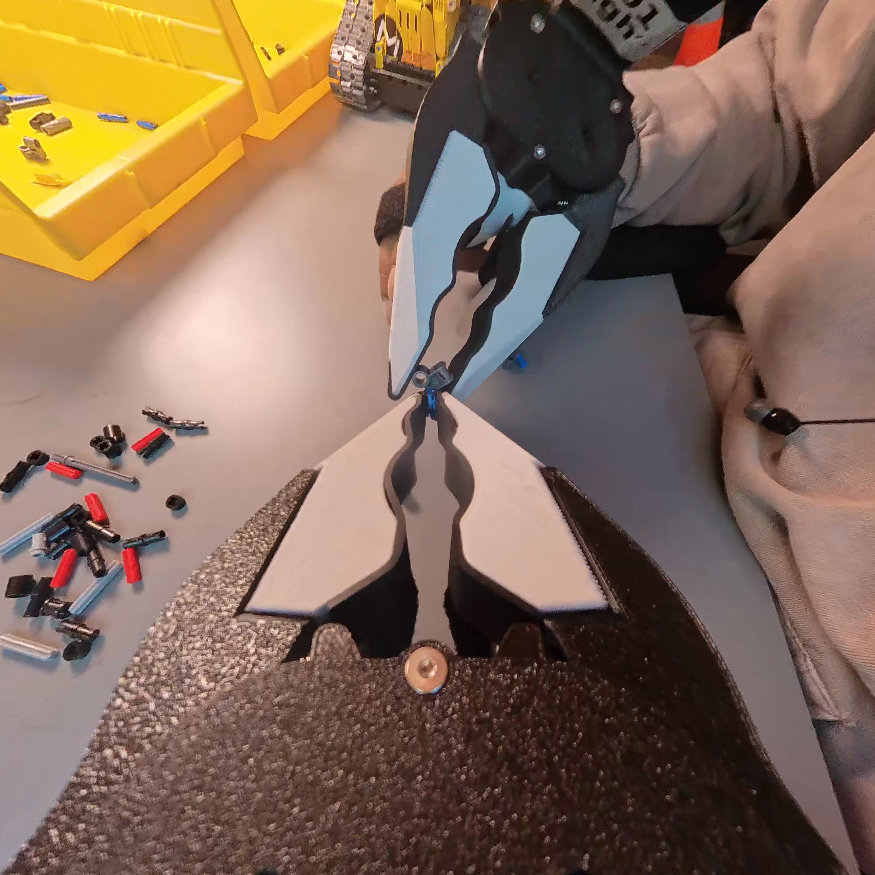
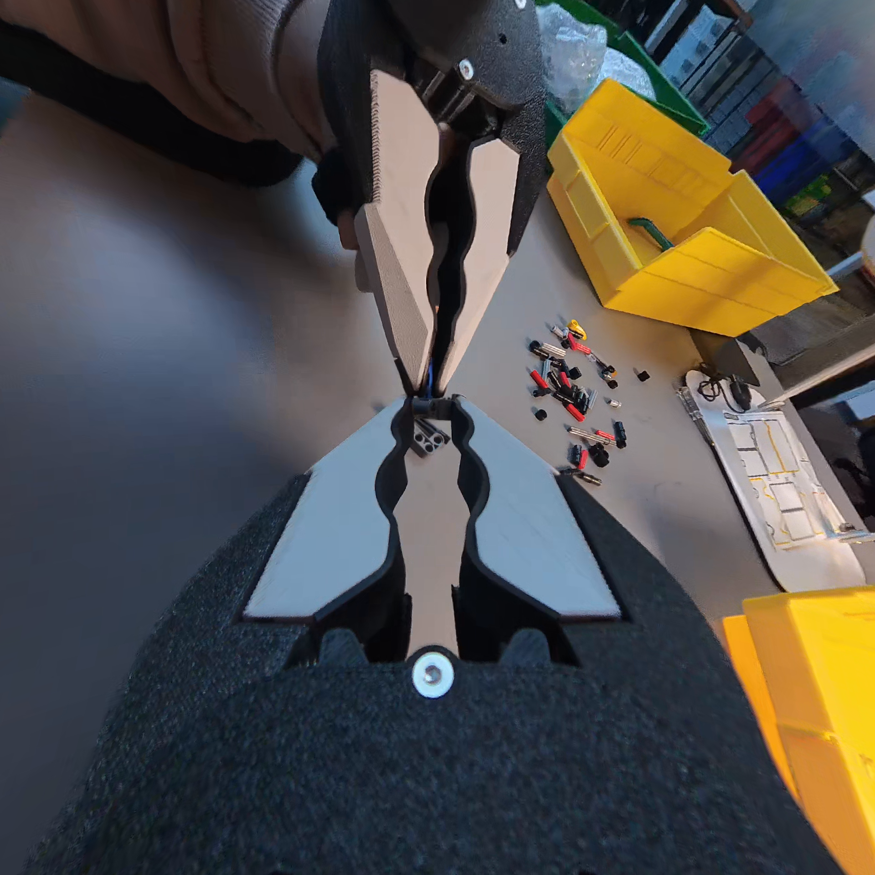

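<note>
Here, far left in the left wrist view, yellow bins [image 1: 118,156] sit on the grey table [image 1: 265,303], one compartment holding a few small dark and blue pieces. Nearer the camera lies a scatter of loose parts [image 1: 80,535]: red and black pins, pale blue rods, a grey axle. A tracked yellow model [image 1: 379,52] stands behind, at the top of the view.

In the middle the two grippers meet tip to tip above the table. The left gripper [image 1: 430,402] is pinched shut on a small blue pin [image 1: 431,401], which stands just proud of its tips. The right gripper [image 1: 433,379], coming down from above in this view, is clamped on a small grey connector [image 1: 432,375]. Pin and connector are touching; whether the pin has entered a hole cannot be told.

In the right wrist view the connector [image 2: 430,407] sits crosswise between the right gripper's [image 2: 430,406] tips, and a dark beam with holes [image 2: 430,438] lies on the table beneath. Right of that are the parts scatter, another yellow bin [image 2: 682,227] and a printed sheet [image 2: 776,492]. A beige sleeve [image 1: 757,189] fills the right edge of the left wrist view.

Both holds look slight, at the very fingertips. A push slightly off the hole's axis would likely twist the pin or connector in its grip, or pop one free into the loose parts below.
</note>
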Available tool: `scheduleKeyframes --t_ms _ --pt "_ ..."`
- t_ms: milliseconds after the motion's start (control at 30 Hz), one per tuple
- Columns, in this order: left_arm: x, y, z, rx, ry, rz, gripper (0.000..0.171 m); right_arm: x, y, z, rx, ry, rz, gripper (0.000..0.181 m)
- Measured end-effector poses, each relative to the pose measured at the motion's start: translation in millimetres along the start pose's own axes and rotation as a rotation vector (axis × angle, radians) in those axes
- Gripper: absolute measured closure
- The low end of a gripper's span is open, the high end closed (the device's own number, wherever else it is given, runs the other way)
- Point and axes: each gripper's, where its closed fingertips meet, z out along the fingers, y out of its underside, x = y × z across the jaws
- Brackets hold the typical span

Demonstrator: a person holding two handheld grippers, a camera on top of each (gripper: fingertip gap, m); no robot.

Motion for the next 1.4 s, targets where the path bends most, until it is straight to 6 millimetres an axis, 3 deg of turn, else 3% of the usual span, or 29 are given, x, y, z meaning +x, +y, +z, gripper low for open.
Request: scheduleKeyframes --t_ms 133,267,333,367,400,467,533,733,867,967,1067,1133,1400 --pt "2 -17 -7 0.048 0.008 0.019 0.168 7 -15 -11 0.1 -0.042 0.104 0.169" --pt "-2 -19 -14 0.048 -0.042 0.056 0.168 6 -16 -15 0.106 -0.085 0.117 0.17" --pt "-36 -27 -60 0.164 -0.166 -0.015 0.168 27 32 -29 -0.048 -0.006 0.118 0.169" --pt "-41 -29 -76 0.202 -0.166 -0.036 0.168 34 31 -40 0.03 -0.024 0.249 0.169" --pt "-42 -26 -74 0.18 -0.172 -0.011 0.168 40 19 -45 0.081 -0.013 0.263 0.169" --pt "-34 -26 -53 0.163 -0.121 -0.016 0.167 35 4 -32 0.063 -0.015 0.151 0.168" --pt "-32 -24 -44 0.157 -0.084 -0.065 0.167 25 17 -16 -0.016 -0.05 0.119 0.168" --pt "-34 -9 -32 0.15 -0.055 -0.143 0.168 0 59 -3 -0.198 -0.149 0.204 0.167" --pt "-27 -9 -21 0.15 -0.008 -0.169 0.167 -3 66 -4 -0.244 -0.16 0.209 0.162" --pt "-19 -13 -17 0.181 0.044 -0.198 0.167 4 49 -8 -0.159 -0.122 0.215 0.148" --pt "-11 -24 -15 0.243 0.121 -0.257 0.167 21 -4 -20 0.075 -0.022 0.179 0.151" --pt "-6 -31 -15 0.286 0.177 -0.306 0.167 25 -27 -28 0.163 0.04 0.108 0.158" --pt "2 -43 -17 0.355 0.276 -0.392 0.167 21 -33 -28 0.138 0.089 0.007 0.179"
